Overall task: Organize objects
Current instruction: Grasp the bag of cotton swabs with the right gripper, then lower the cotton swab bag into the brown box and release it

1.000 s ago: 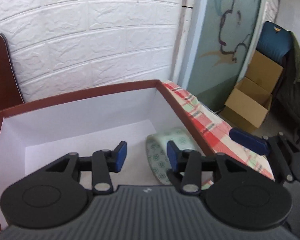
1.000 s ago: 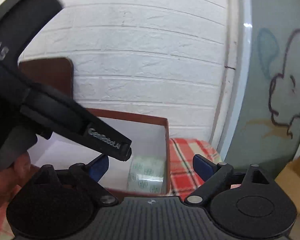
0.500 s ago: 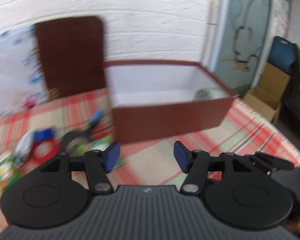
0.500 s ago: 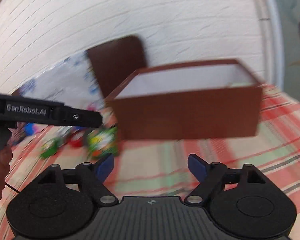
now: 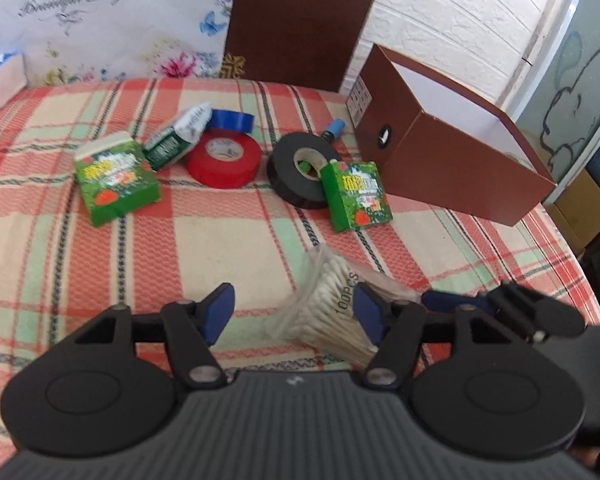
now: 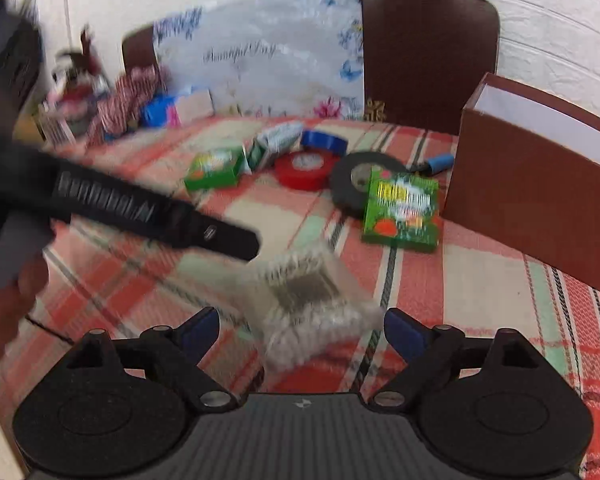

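Left wrist: left hand-held gripper (image 5: 294, 312) released, jaws just been widening, nothing clamped. Cotton swab pack (image 5: 332, 306) flat on plaid tabletop (image 5: 100, 256), between the pads, nearer the right pad. Ahead: 2 green boxes, red tape (image 5: 223, 155), black tape (image 5: 300, 168); brown box (image 5: 452, 164) ahead-right.

Right wrist: right hand-held gripper (image 6: 300, 328) released, jaws just been widening, swab pack (image 6: 308, 300) between pads, blurred, not pinched. Left gripper body ahead-left.

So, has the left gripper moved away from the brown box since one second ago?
Yes. The left gripper, open, was over the brown box; the box now stands far ahead to its right, with the cotton swabs close.
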The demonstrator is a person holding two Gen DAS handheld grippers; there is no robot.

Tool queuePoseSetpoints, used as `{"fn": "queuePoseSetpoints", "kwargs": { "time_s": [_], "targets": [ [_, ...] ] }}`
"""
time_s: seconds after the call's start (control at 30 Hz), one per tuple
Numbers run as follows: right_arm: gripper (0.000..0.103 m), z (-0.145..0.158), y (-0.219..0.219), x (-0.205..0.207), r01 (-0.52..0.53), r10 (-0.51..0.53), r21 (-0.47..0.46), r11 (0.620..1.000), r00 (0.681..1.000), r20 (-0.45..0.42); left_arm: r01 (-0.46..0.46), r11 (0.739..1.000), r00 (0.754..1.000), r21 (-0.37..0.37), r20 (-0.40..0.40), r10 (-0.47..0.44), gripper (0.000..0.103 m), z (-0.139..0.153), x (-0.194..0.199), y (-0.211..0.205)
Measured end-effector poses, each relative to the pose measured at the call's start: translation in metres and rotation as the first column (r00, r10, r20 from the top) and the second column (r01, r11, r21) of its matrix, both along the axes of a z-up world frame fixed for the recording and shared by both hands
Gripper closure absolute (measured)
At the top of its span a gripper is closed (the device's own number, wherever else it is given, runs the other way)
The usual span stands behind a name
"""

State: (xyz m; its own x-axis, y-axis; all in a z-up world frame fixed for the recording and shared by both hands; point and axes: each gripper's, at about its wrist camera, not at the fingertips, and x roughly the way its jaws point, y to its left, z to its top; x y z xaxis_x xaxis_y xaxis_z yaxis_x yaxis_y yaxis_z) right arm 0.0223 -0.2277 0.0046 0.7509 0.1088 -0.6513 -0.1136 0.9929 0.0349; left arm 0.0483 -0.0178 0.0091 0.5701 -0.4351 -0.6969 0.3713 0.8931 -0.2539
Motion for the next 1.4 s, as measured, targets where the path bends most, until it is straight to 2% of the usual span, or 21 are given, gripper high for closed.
{"fn": "queuePoseSetpoints", "kwargs": {
  "time_s": [0.07,0.1,0.13,0.17,0.23,0.4,0.53,0.67,0.73,0.8,0.93,1.03,1.13,1.3,1.4],
  "targets": [
    [0.016,-0.012,-0.001,0.0,0.045,-0.044,0.008,0.999,0.998,-0.037,0.062,0.998,0.998,0.003,0.005,-0.062,0.031,-0.007,0.006,-0.014],
    [0.019,-0.013,-0.002,-0.006,0.056,-0.056,0.016,0.998,0.998,-0.004,0.097,0.995,0.995,0.016,0.009,-0.097,0.035,-0.013,0.007,-0.023],
    [0.041,-0.011,-0.002,-0.008,0.06,-0.06,0.005,0.998,0.998,0.006,0.123,0.992,0.992,0.034,-0.001,-0.123,0.043,-0.02,0.009,-0.03],
    [0.055,-0.007,-0.002,-0.01,0.052,-0.052,0.001,0.999,0.999,0.01,0.133,0.991,0.991,0.008,-0.017,-0.133,0.05,-0.025,0.011,-0.034],
    [0.059,0.0,-0.007,-0.016,0.07,-0.07,-0.011,0.997,0.997,0.024,0.134,0.991,0.991,-0.017,-0.024,-0.135,0.056,-0.019,0.007,-0.043],
    [0.059,0.007,-0.031,-0.045,0.167,-0.165,-0.033,0.985,0.984,0.06,0.241,0.969,0.967,0.059,0.068,-0.245,0.058,0.002,-0.027,-0.091],
    [0.059,0.004,-0.049,-0.08,0.217,-0.213,-0.049,0.975,0.974,0.08,0.285,0.958,0.958,0.01,0.029,-0.285,0.058,0.0,-0.039,-0.113],
    [0.059,-0.009,-0.063,-0.097,0.245,-0.243,-0.016,0.969,0.968,0.062,0.316,0.947,0.948,0.059,0.015,-0.317,0.057,-0.012,-0.051,-0.137],
    [0.059,0.0,-0.066,-0.1,0.261,-0.256,-0.027,0.965,0.961,0.106,0.322,0.944,0.945,0.069,0.042,-0.325,0.057,0.004,-0.052,-0.146],
    [0.059,0.018,-0.072,-0.102,0.282,-0.271,-0.028,0.959,0.943,0.195,0.33,0.942,0.935,0.069,0.117,-0.336,0.057,0.032,-0.051,-0.154],
    [0.059,0.059,-0.102,-0.088,0.321,-0.291,-0.025,0.947,0.886,0.361,0.334,0.941,0.901,0.053,0.276,-0.335,0.057,0.084,-0.036,-0.18],
    [0.059,0.076,-0.129,-0.064,0.341,-0.298,-0.035,0.939,0.863,0.407,0.327,0.944,0.886,0.051,0.33,-0.325,0.057,0.103,-0.013,-0.203],
    [0.059,0.078,-0.153,-0.038,0.359,-0.31,-0.047,0.932,0.858,0.41,0.325,0.944,0.885,0.053,0.335,-0.323,0.057,0.106,0.012,-0.224],
    [0.058,0.068,-0.188,-0.002,0.383,-0.337,-0.05,0.922,0.861,0.381,0.323,0.944,0.892,0.064,0.312,-0.326,0.057,0.095,0.05,-0.258],
    [0.053,0.06,-0.201,0.011,0.4,-0.351,-0.065,0.914,0.862,0.366,0.324,0.944,0.899,0.065,0.29,-0.329,0.056,0.084,0.067,-0.275]
  ]
}}
